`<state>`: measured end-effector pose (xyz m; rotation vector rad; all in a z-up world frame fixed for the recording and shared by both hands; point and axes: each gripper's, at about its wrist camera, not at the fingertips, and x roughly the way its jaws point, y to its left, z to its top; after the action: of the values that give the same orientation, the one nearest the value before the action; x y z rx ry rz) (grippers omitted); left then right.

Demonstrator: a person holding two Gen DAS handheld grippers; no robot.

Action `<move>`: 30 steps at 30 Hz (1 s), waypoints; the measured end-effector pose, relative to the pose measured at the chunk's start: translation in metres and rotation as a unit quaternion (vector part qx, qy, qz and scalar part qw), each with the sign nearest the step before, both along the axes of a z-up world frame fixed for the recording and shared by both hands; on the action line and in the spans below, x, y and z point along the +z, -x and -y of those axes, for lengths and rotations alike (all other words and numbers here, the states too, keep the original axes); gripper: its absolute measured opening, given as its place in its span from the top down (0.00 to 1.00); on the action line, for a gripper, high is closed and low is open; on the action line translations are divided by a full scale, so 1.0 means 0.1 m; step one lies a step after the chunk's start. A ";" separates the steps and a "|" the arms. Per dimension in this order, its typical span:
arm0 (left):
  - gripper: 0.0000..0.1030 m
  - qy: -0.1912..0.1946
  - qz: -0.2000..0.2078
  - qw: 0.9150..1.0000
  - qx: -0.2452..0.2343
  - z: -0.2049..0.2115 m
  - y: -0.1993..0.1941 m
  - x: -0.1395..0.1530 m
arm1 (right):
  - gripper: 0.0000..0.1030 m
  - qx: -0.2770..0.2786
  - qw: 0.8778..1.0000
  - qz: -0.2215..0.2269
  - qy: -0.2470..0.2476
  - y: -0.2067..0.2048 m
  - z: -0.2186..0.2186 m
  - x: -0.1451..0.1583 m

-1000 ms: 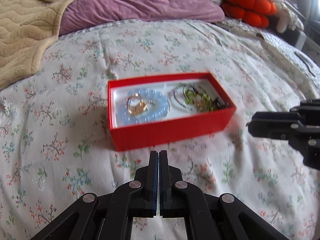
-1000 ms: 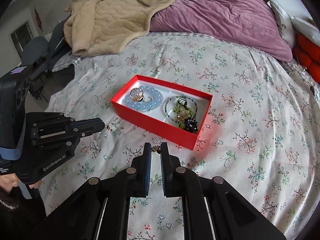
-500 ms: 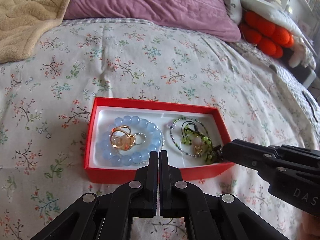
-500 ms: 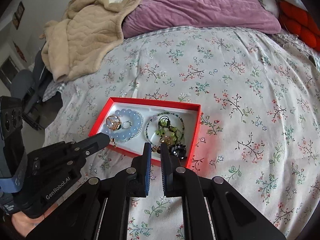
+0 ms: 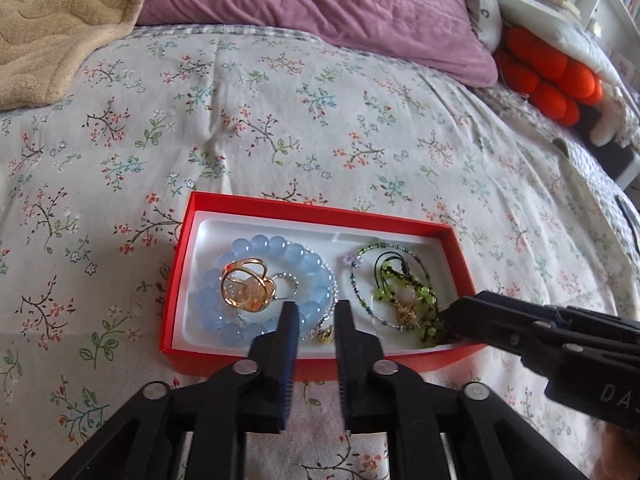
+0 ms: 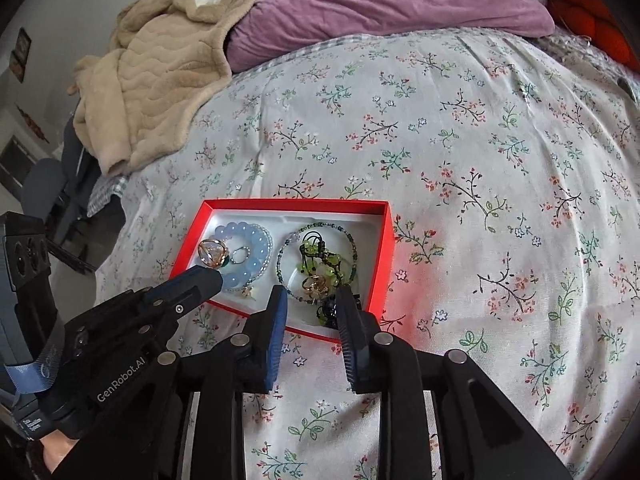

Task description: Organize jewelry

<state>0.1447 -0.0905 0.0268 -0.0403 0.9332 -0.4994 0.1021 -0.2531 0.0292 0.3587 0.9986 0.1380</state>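
Both of my grippers have just come apart. A second ago, and half a second ago too, the left gripper (image 5: 313, 310) and the right gripper (image 6: 310, 294) were clenched with fingers nearly touching; now each stands released with a clear gap, grasping nothing.

They have also closed in on the red box (image 5: 248, 362) on the bed (image 5: 280, 120), my landmark. The left one hangs over its near wall at the blue bead bracelet (image 5: 240, 250), with a small gold piece (image 5: 326, 334) showing between its fingers. The right one sits at the box's near right corner over the dark piece (image 6: 328, 308) beside the green bead necklace (image 6: 320, 258).

All the jewelry I see lies inside the box. I read the opening either as letting pieces go or as readying to pick; I cannot tell which.
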 end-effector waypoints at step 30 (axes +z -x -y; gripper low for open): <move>0.01 -0.157 -0.013 0.984 0.079 -0.43 0.88 0.01 | 0.16 -0.019 0.980 -0.072 0.187 0.98 -0.23 -0.03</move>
<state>0.0570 -0.0471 0.0279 0.1630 1.0170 -0.2017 0.0044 -0.2297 0.0261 0.0436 1.1337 -0.1122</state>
